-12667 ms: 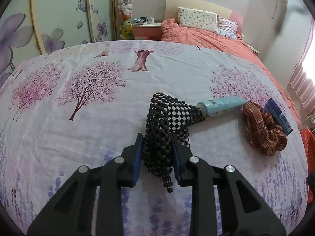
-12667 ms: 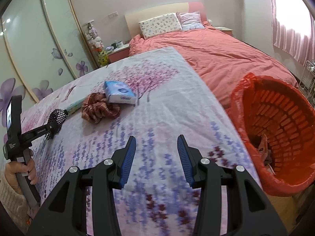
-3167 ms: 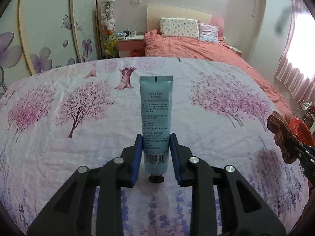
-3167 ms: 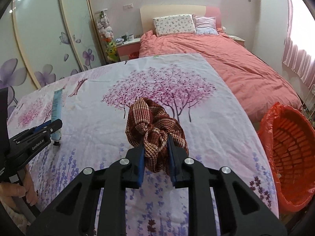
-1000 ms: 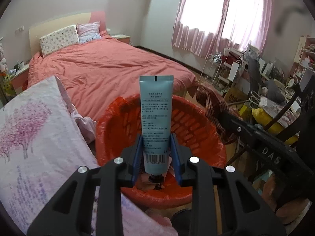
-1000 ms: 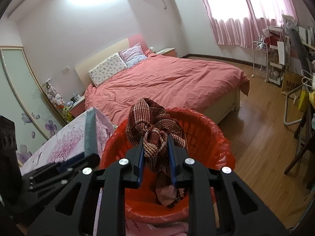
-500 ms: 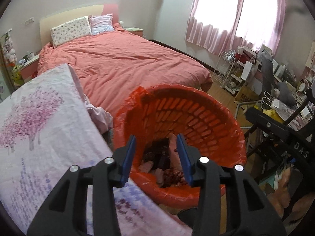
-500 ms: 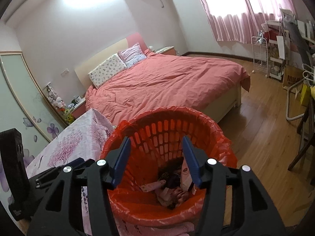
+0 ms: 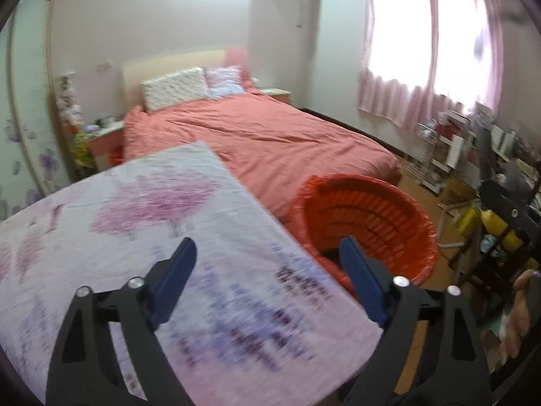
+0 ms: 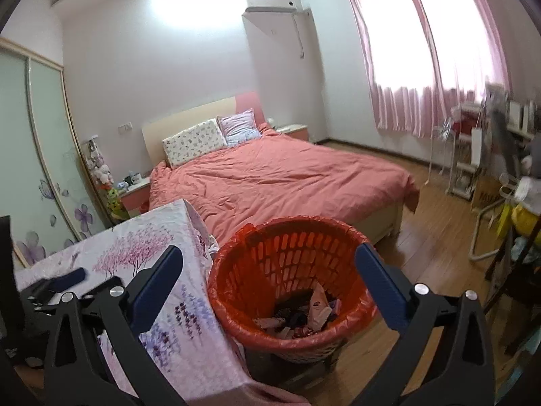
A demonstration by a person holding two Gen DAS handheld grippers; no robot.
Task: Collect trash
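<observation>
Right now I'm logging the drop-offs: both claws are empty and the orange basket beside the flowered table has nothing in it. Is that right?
Not quite. Both the left claw and the right claw are empty, jaws opening, and the orange basket does stand beside the flowered table. But the basket is not empty: the right wrist view shows a pile of trash in its bottom.

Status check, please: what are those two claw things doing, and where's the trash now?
Left gripper and right gripper: jaws opening, nothing between them. Trash lies in the orange basket beside the table. Nothing in the way.
</observation>
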